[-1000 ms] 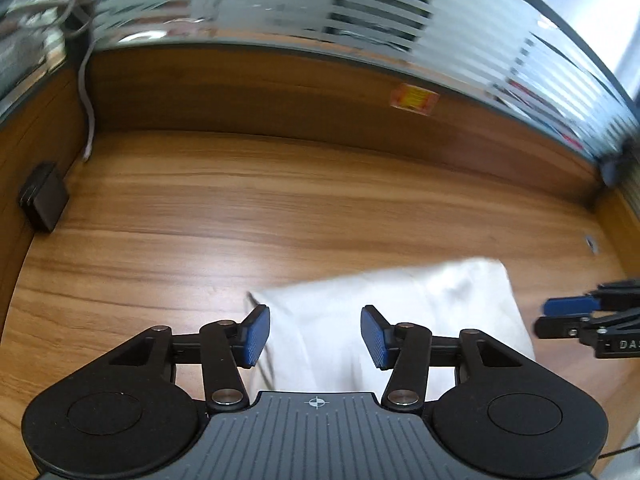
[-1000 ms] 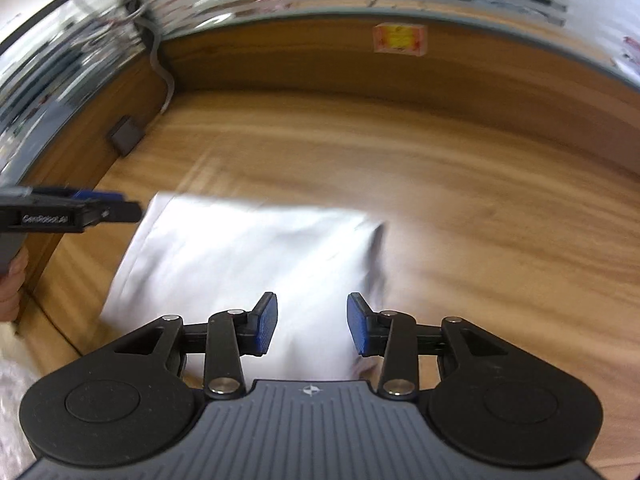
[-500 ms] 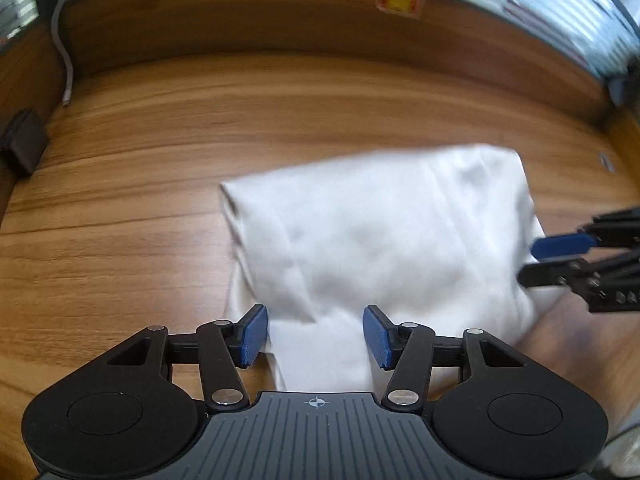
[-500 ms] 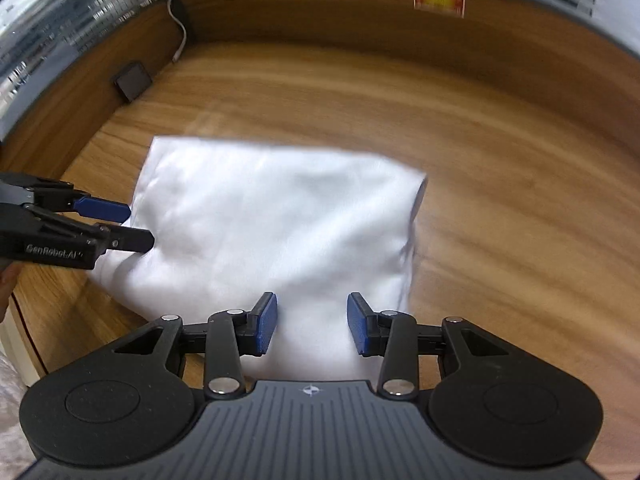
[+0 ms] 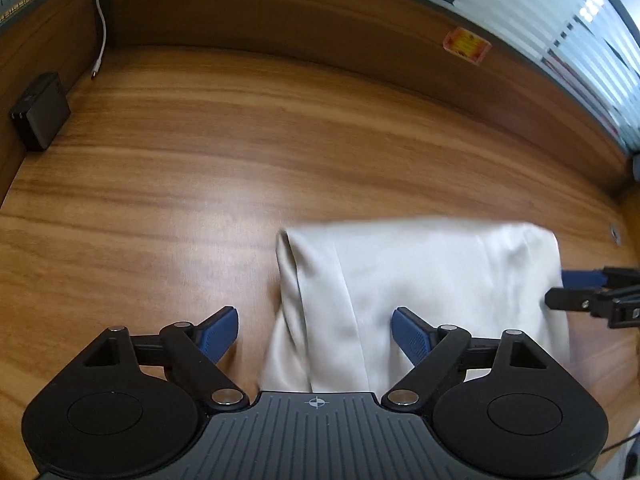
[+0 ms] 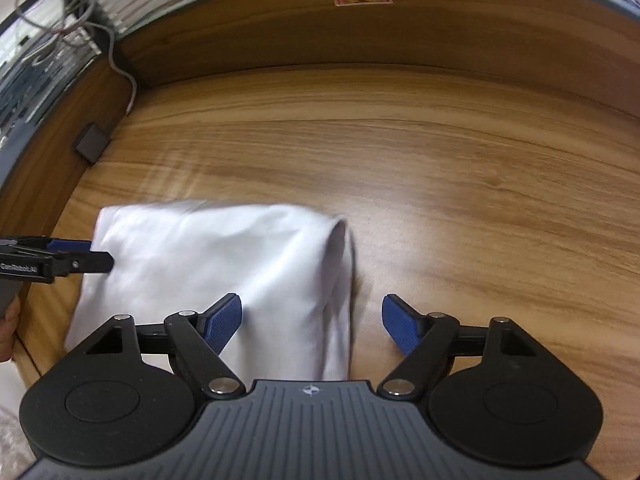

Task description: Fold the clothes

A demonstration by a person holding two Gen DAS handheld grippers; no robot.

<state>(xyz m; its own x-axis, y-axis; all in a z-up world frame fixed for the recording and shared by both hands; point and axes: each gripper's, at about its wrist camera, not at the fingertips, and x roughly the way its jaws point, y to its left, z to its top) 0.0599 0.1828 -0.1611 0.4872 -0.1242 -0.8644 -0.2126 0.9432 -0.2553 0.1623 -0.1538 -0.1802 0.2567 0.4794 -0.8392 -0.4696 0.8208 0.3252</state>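
White cloth (image 5: 420,280) lies as a folded rectangle on the wooden counter (image 5: 280,140), near its front edge. The left tongs (image 5: 315,330) straddle its left border, the right tongs (image 6: 312,320) its right; both gape wide, holding nothing. Either another fold is due, needing both borders pinched together, or the folding is finished.

Wooden desk (image 5: 280,152), frosted striped glass (image 5: 560,20)

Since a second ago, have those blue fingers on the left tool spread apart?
Yes. The left gripper has opened wider: its blue pads now straddle the left edge of the white cloth, one over bare wooden table.
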